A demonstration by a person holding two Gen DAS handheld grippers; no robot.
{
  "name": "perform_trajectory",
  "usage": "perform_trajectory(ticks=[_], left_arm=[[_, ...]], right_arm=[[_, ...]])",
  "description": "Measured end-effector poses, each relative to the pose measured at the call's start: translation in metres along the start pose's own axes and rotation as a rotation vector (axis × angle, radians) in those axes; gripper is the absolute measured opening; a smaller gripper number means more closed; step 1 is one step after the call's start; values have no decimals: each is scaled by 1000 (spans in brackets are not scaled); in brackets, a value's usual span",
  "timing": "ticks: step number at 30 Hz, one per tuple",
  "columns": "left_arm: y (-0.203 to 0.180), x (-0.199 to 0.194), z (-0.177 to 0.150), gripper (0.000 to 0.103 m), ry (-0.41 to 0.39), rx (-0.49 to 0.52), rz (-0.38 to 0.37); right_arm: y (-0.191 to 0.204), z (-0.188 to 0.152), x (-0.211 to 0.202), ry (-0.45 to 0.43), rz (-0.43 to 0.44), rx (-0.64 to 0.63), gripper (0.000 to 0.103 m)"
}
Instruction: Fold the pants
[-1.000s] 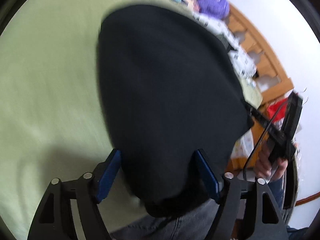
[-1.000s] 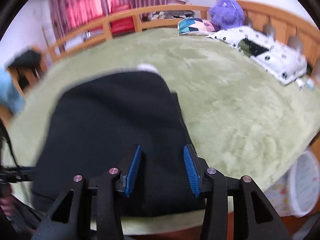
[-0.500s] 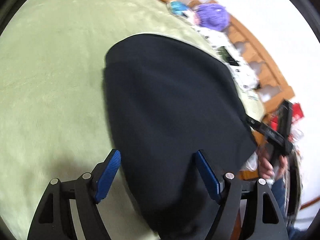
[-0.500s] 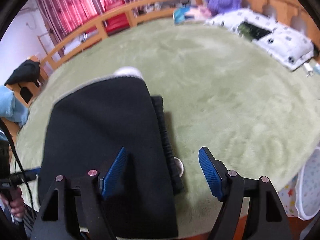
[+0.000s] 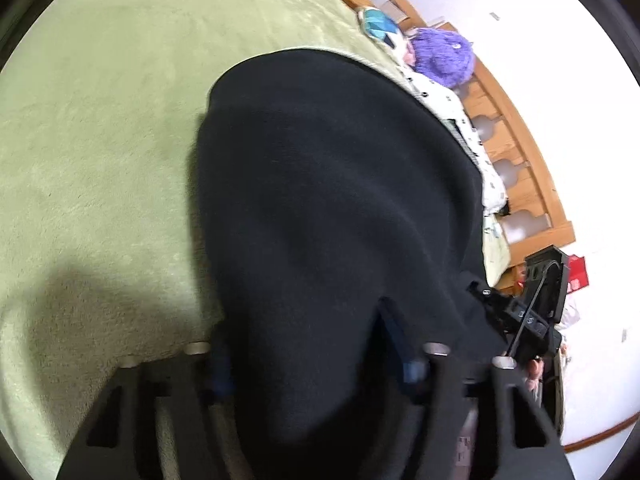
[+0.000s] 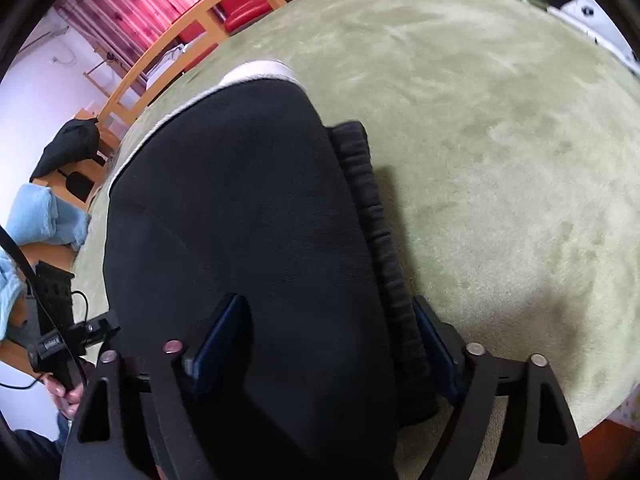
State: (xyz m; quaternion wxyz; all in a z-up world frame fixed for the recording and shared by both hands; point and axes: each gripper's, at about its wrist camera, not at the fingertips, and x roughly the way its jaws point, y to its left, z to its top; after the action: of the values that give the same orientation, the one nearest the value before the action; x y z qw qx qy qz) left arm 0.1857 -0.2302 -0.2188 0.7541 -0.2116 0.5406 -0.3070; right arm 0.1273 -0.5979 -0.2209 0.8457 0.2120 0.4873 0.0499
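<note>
Black pants (image 5: pixel 328 184) lie folded on a green blanket (image 5: pixel 104 120), the ribbed waistband (image 6: pixel 372 216) showing along the right side of the fold. My left gripper (image 5: pixel 304 332) sits at the near edge. Its jaws are closing, and bunched cloth fills the gap and presses on both pads. My right gripper (image 6: pixel 324 312) straddles the near right corner, jaws closing, with the fold and waistband flat between the pads. The right gripper (image 5: pixel 536 304) also shows at the left wrist view's right edge, and the left gripper (image 6: pixel 60 332) at the right wrist view's lower left.
A wooden bed rail (image 5: pixel 516 168) runs along the far side, with a spotted pillow (image 5: pixel 476 148) and a purple plush toy (image 5: pixel 444 56) against it. Red curtains (image 6: pixel 132 4) hang beyond the other rail. A blue towel (image 6: pixel 40 216) lies to the left.
Both grippers have come down closer over the pants' near edge. The left jaws have narrowed onto the cloth. The right jaws widened, then narrowed around the waistband side.
</note>
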Motion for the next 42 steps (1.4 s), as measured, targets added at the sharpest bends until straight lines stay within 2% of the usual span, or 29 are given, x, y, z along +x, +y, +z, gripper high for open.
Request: perform_trajectory(ticks=[2,4,7,11,16,20,23,26,28,29,31,32,33,34,36,38,40,42], left_arm=[[-2,-4,-1,35,-12,14,-13],[0,-13,-1,30,-29,19,-41],[-5,-33,1,24,-56,67,-67],[-3,-71,9,23,-96,111,-74],[27,-139,28,23,-156,100,-40],[52,-195,40,23,-205,124,45],[95,-243,47,23,-226,95,80],[130,-262,48,23,-220,90,129],[163,-258,45,25,-189,70,157],[180,-250,44,29,-155,49,171],[214,-227,39,38,-59,-16,209],[224,-223,33,44,-40,-29,210],[228,-228,26,46,-59,-30,199],[225,-239,18,49,-103,-11,220],[207,-265,5,60,-177,68,334],[190,-286,-9,67,-249,111,358],[178,-299,-26,69,-311,105,291],[173,-295,-45,69,-331,86,200]], right_arm=[[4,-3,-5,-10,-4,0,58],[10,-4,-15,-45,-27,10,43],[31,-6,-35,-105,-52,-15,28],[84,-9,-51,-165,-83,-61,25],[139,-10,-43,-171,14,-47,24],[206,-11,-22,-194,97,-74,24],[255,-14,-2,-191,151,-93,24],[297,-17,37,-151,183,-112,24],[310,-20,65,-104,162,-118,27],[315,-22,84,-72,130,-122,29],[320,-28,114,-21,7,-142,50],[319,-32,116,-24,-11,-143,51],[318,-35,109,-28,9,-135,52],[317,-36,103,-34,5,-131,52],[316,-43,73,-114,-58,-140,52],[323,-54,47,-175,-82,-169,52],[333,-66,30,-220,-43,-206,52],[346,-88,27,-223,-38,-280,52]])
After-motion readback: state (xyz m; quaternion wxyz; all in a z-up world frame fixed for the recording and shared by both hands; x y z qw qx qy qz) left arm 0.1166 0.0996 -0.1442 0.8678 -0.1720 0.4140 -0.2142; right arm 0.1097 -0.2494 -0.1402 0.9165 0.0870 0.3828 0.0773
